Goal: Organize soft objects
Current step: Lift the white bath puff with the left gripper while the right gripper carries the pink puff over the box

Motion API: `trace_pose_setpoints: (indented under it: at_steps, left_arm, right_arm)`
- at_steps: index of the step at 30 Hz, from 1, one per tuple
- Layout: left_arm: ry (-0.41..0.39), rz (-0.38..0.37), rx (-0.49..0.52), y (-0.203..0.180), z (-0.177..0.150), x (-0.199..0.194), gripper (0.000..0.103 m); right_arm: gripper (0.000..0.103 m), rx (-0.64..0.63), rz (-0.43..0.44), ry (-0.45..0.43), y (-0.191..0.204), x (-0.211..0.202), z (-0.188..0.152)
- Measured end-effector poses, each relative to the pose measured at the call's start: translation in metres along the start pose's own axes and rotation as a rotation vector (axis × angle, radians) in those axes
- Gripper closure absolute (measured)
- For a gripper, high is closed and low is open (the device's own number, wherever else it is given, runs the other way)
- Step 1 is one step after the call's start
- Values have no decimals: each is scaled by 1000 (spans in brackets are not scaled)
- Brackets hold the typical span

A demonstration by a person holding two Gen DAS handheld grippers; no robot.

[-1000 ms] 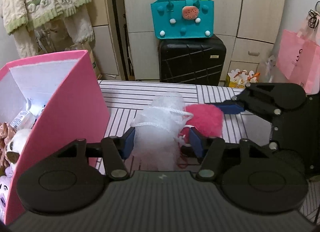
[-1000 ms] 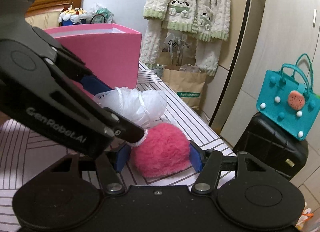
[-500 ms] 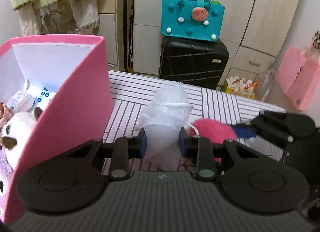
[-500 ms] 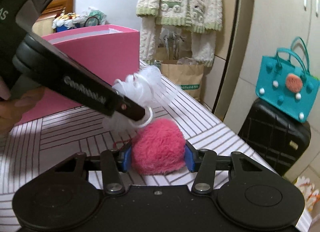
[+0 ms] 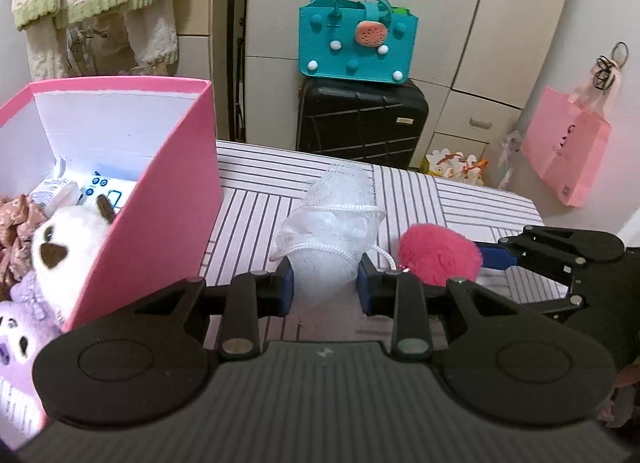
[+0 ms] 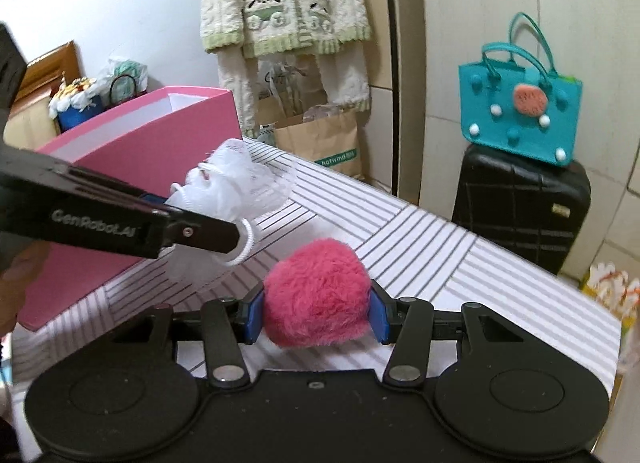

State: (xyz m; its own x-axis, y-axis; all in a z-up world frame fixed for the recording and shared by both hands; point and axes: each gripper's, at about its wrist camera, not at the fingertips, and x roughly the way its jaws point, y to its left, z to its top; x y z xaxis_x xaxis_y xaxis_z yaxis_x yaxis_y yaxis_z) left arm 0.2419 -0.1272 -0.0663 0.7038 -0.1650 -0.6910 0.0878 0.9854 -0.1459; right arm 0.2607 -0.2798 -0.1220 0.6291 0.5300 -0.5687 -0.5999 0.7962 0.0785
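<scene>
My left gripper [image 5: 324, 283] is shut on a white mesh bath sponge [image 5: 336, 215], its blue pads squeezing the lower part and the cord loop hanging out. The sponge [image 6: 240, 179] is held above the striped table, beside the pink box [image 5: 160, 199]. My right gripper [image 6: 316, 313] is shut on a pink fluffy ball [image 6: 316, 299], held just over the tabletop. In the left wrist view the ball [image 5: 438, 253] sits right of the sponge. The box holds a white plush [image 5: 68, 239], a purple plush [image 5: 20, 327] and small packets.
The striped tablecloth [image 5: 460, 199] ends at a far edge. Behind it stand a black suitcase [image 5: 360, 119] with a teal bag [image 5: 356, 43] on top. A pink paper bag [image 5: 564, 155] hangs at right; a brown paper bag [image 6: 320, 143] stands under a hanging sweater.
The left jaws closed onto the white sponge and raised it toward the pink box. The right jaws tightened on the pink ball, the wrist rolled, and the ball came off the table.
</scene>
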Motion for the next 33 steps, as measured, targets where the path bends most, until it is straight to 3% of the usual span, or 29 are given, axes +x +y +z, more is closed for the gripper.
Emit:
trace_pose_setpoints:
  at_steps: [13, 21, 27, 33]
  left_arm:
    - [74, -166, -13, 12, -29, -48, 74]
    - [74, -224, 21, 20, -49, -81, 74]
    - [137, -311, 66, 32, -58, -99, 74]
    - [228, -351, 99, 48, -67, -117, 74]
  right_arm:
    - [48, 129, -24, 84, 28, -44, -11]
    - [48, 255, 2, 113, 44, -62, -24]
    - [48, 278, 4, 131, 64, -80, -26]
    - [48, 268, 9, 150, 85, -96, -25]
